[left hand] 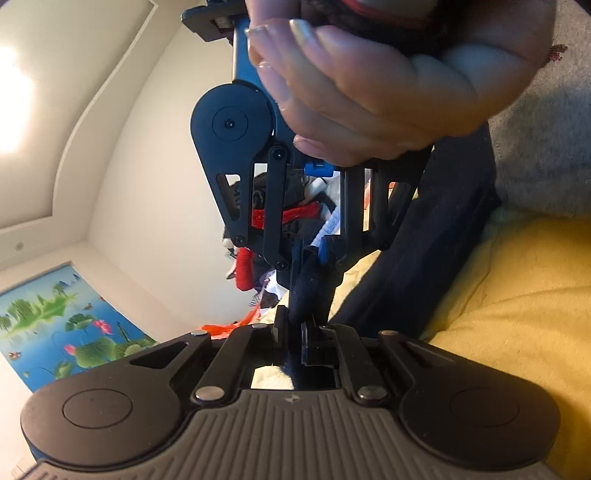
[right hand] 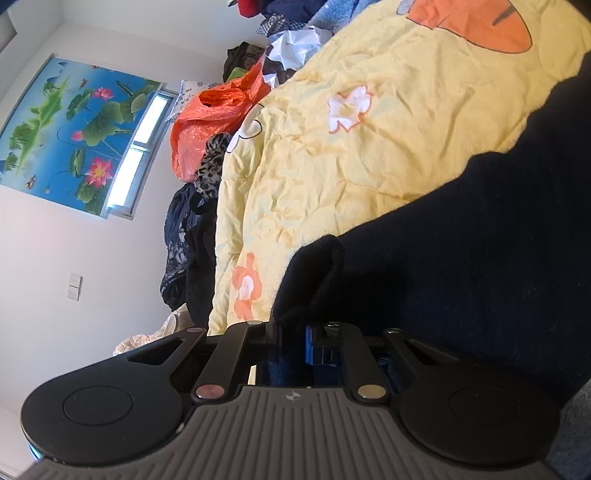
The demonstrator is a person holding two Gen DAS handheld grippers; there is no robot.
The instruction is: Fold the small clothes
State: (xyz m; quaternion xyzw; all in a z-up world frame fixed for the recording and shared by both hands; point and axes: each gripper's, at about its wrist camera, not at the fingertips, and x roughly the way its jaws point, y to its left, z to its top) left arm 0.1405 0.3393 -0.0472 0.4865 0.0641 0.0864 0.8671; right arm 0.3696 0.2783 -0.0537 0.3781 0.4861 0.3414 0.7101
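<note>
A dark navy garment [right hand: 461, 258] lies across the yellow flowered quilt [right hand: 351, 147]. My right gripper [right hand: 293, 332] is shut on a folded edge of it, and the cloth bunches up just past the fingertips. In the left wrist view my left gripper [left hand: 293, 328] is shut on another part of the navy garment [left hand: 306, 291], which runs up to the right gripper [left hand: 310, 254] facing it at close range. A hand [left hand: 354, 85] holds that right gripper from above. The two grippers pinch the cloth almost tip to tip.
A heap of mixed clothes [right hand: 295, 18] lies at the quilt's far end, with an orange plastic bag [right hand: 210, 118] and dark clothes [right hand: 188, 251] along its left side. A pond painting [right hand: 70, 129] hangs on the white wall. A grey sleeve [left hand: 543, 147] is at right.
</note>
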